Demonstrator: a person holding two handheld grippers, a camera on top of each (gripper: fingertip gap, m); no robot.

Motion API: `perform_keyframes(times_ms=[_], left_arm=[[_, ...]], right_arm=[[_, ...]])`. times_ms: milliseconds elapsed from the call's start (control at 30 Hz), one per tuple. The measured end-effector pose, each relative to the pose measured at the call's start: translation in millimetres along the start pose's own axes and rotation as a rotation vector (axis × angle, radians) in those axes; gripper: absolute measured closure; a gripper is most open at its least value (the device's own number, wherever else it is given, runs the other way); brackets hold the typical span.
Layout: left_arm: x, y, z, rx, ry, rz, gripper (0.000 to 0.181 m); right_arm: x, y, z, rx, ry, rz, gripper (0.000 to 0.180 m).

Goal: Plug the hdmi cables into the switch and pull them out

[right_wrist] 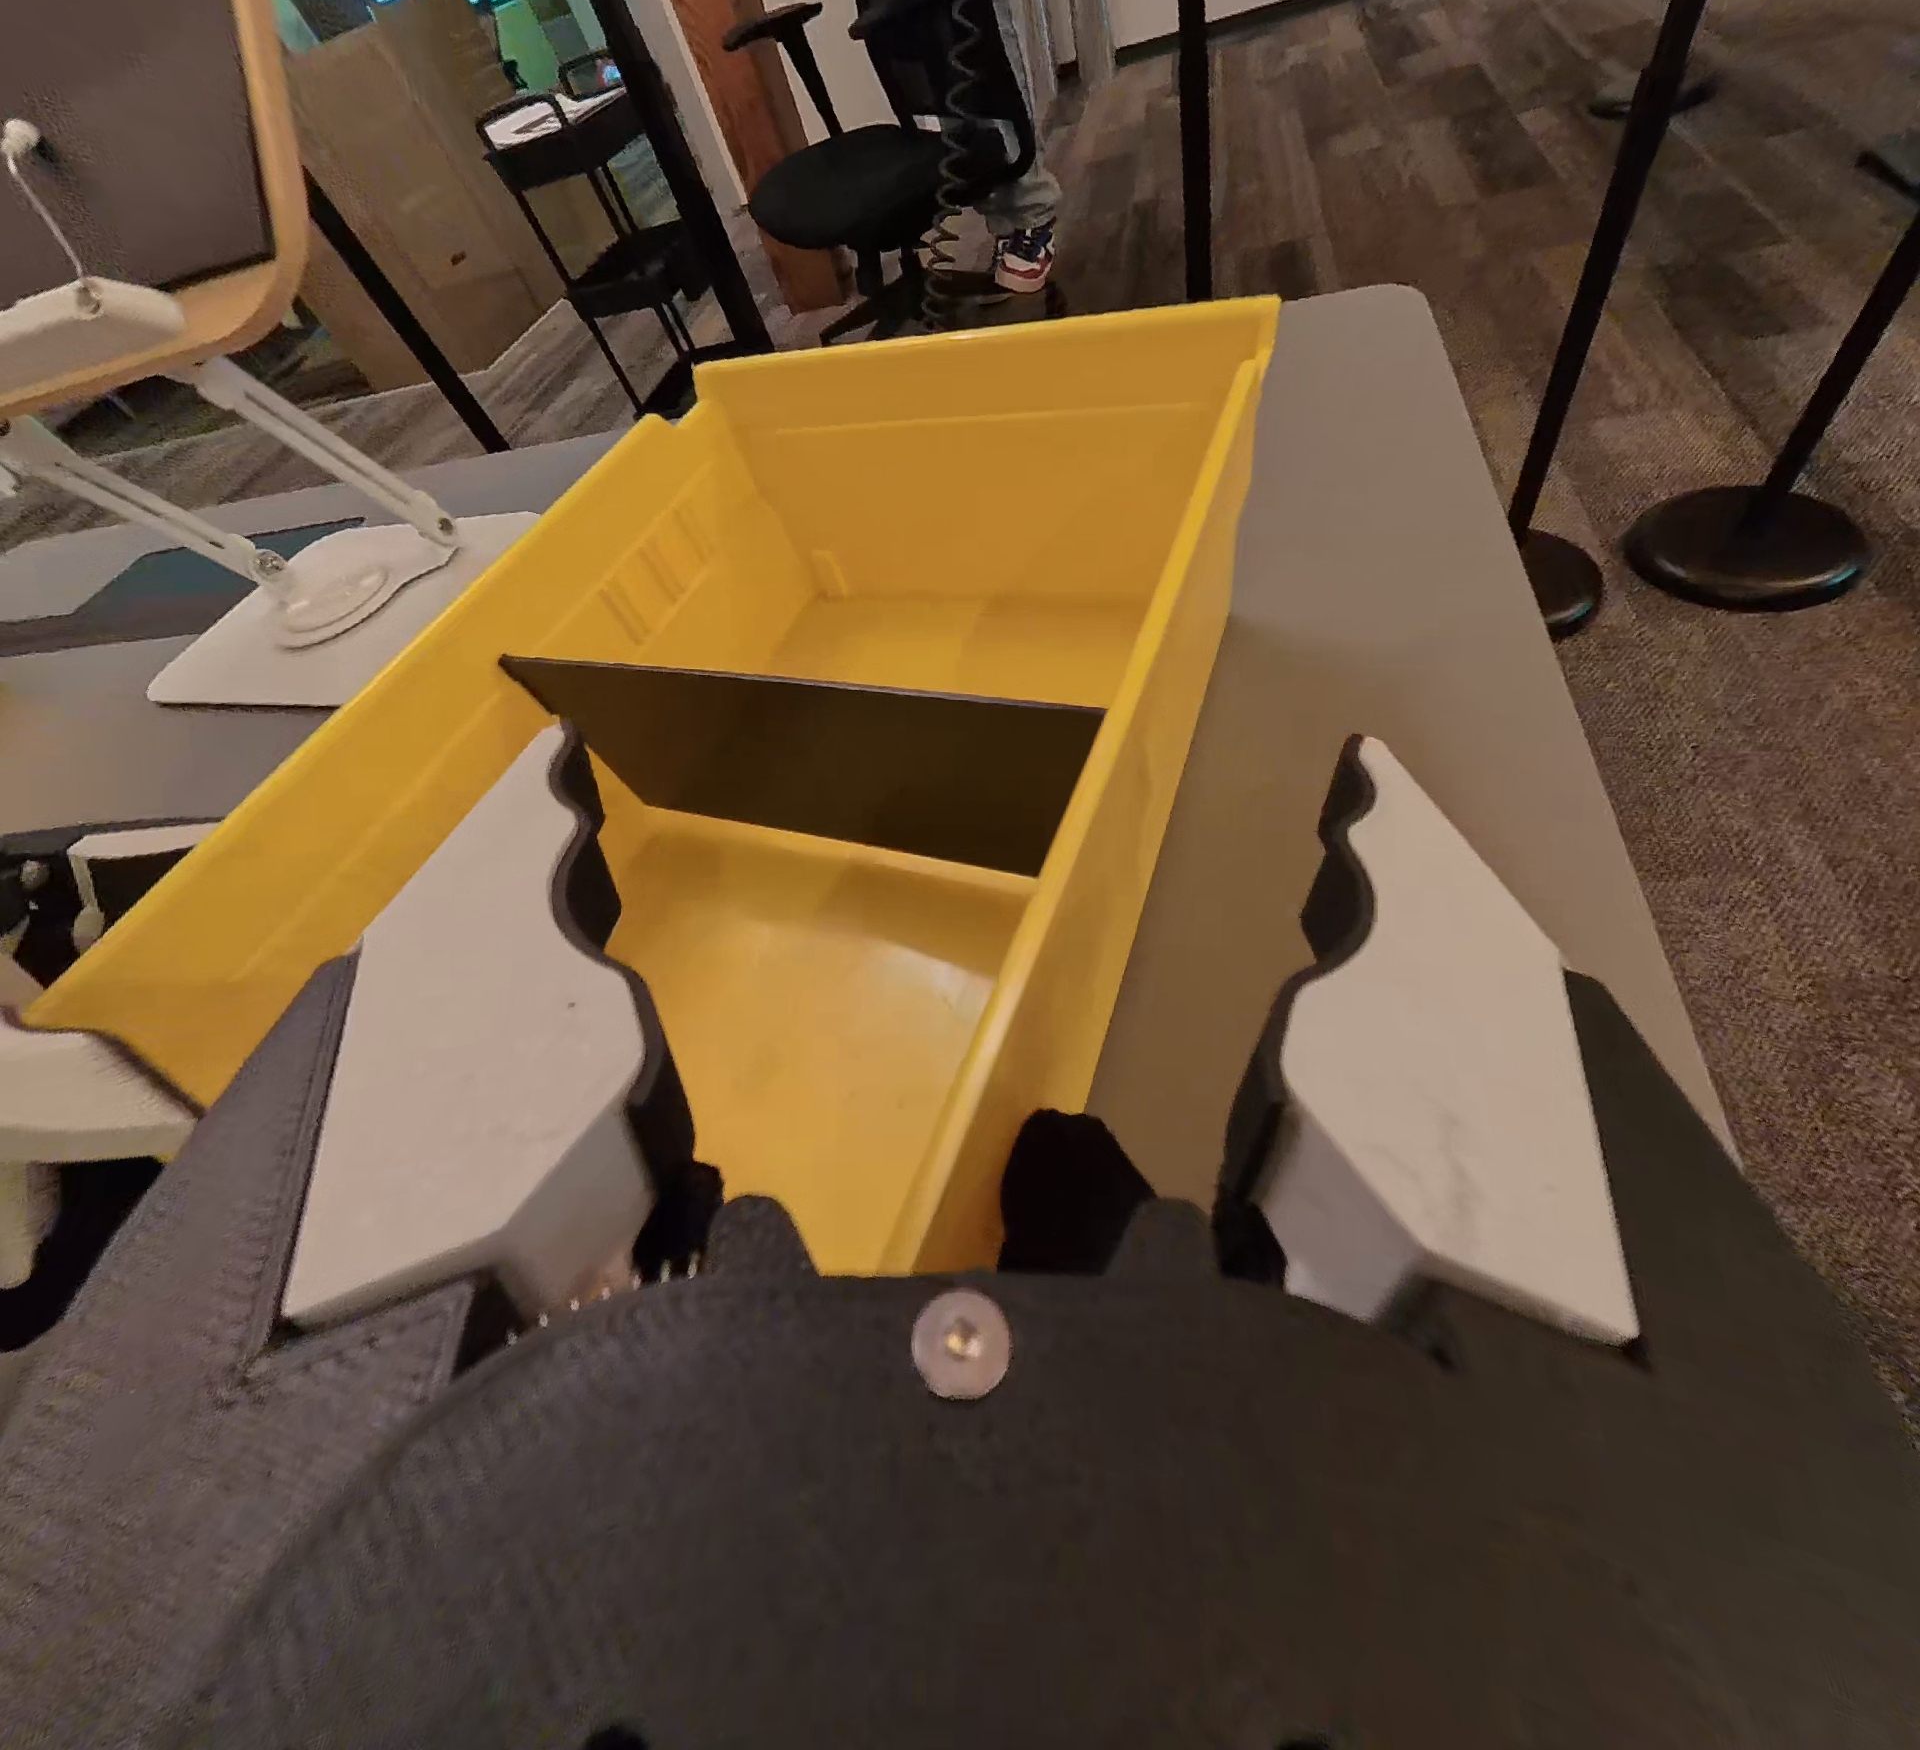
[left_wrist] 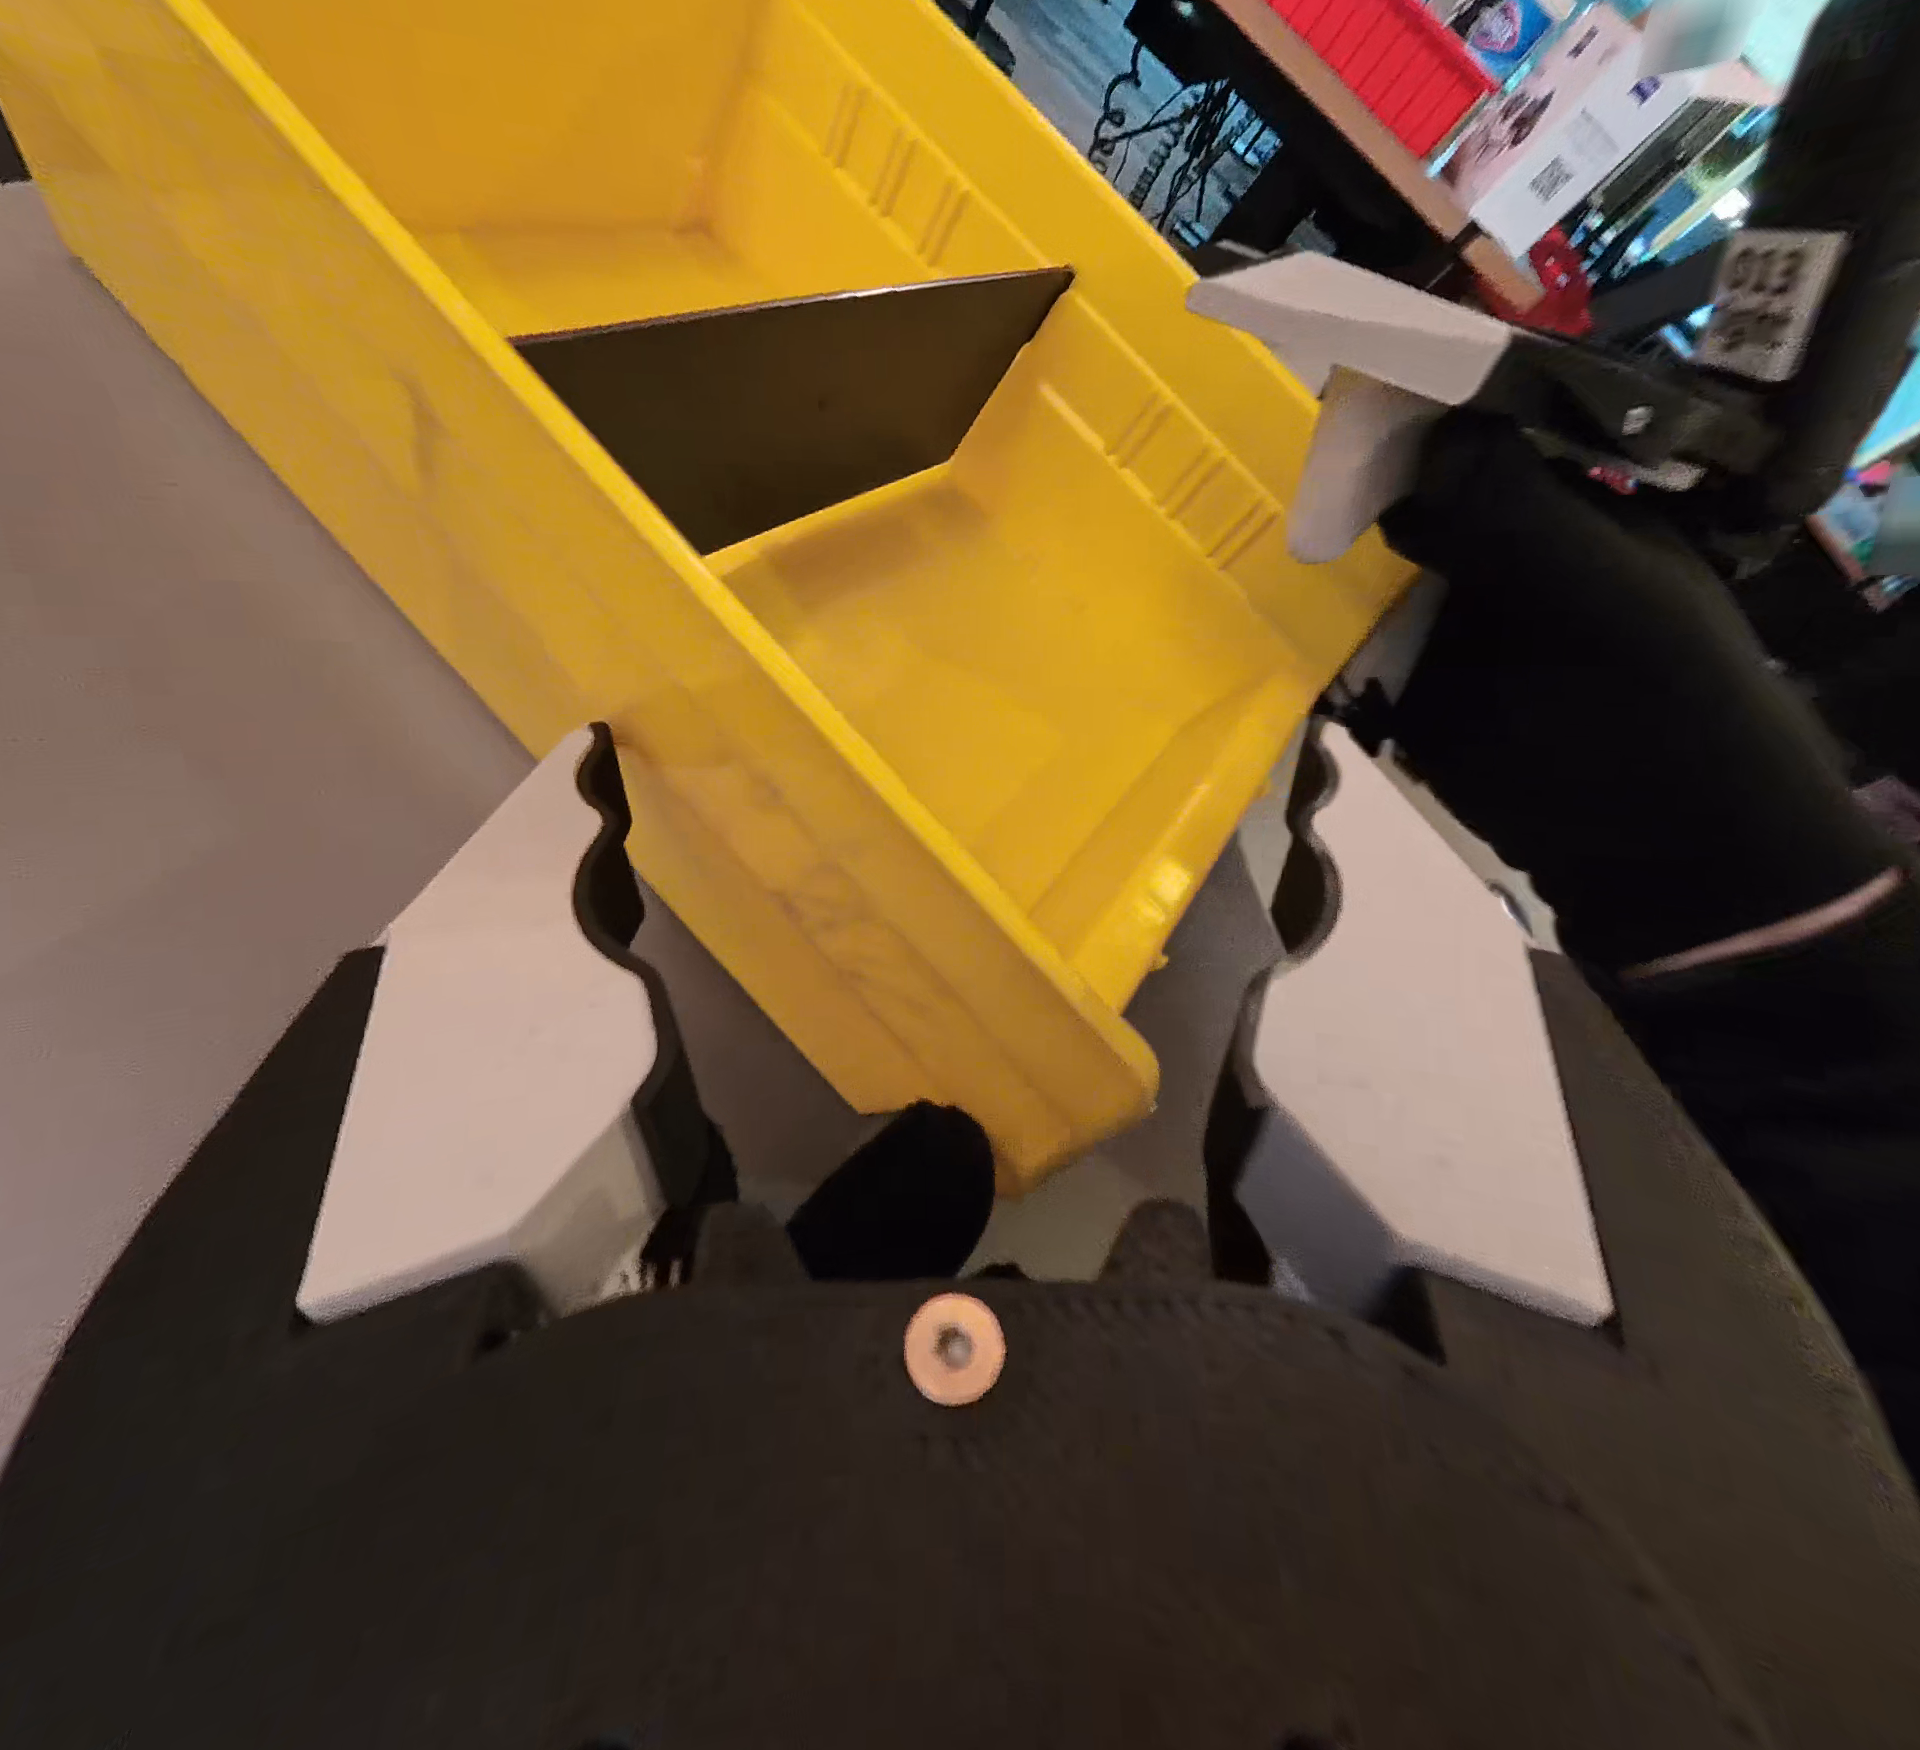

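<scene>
We hold both tools, left tool and right tool, spread and empty over a stiff-looking, likely light yellow plastic bin on the grey worktop; no cables visible.

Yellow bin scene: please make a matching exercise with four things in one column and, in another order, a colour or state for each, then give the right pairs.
Things:
1. bin
2. divider
3. left claw
4. lamp base

Colours or states:
a. white, standing on the table beside the bin
b. open, holding nothing
c. yellow, both compartments empty
d. black, upright across the bin

Right pairs: 1-c, 2-d, 3-b, 4-a. The right claw is open too.
</scene>
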State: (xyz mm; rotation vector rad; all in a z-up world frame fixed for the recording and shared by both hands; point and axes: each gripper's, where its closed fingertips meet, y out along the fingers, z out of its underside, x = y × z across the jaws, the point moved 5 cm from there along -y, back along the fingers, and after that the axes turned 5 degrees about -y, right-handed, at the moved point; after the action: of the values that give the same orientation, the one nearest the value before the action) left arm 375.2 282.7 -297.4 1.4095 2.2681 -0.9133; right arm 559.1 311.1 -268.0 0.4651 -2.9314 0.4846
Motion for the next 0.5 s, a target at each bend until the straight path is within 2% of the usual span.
perform_keyframes(times_ms=[200, 333, 500], left_arm=[[-5, 23, -10, -0.111, -0.092, 0.017, 0.048], [-6, 36, -14, -0.136, -0.075, -0.011, 0.037], [3, 34, -21, -0.108, -0.125, 0.025, 0.046]], right_arm=[[-34, 22, -5, 0.028, 0.002, -0.041, 0.053], [-50, 44, -12, 0.063, -0.023, -0.073, 0.054], [-57, 51, -13, 0.044, -0.019, -0.075, 0.05]])
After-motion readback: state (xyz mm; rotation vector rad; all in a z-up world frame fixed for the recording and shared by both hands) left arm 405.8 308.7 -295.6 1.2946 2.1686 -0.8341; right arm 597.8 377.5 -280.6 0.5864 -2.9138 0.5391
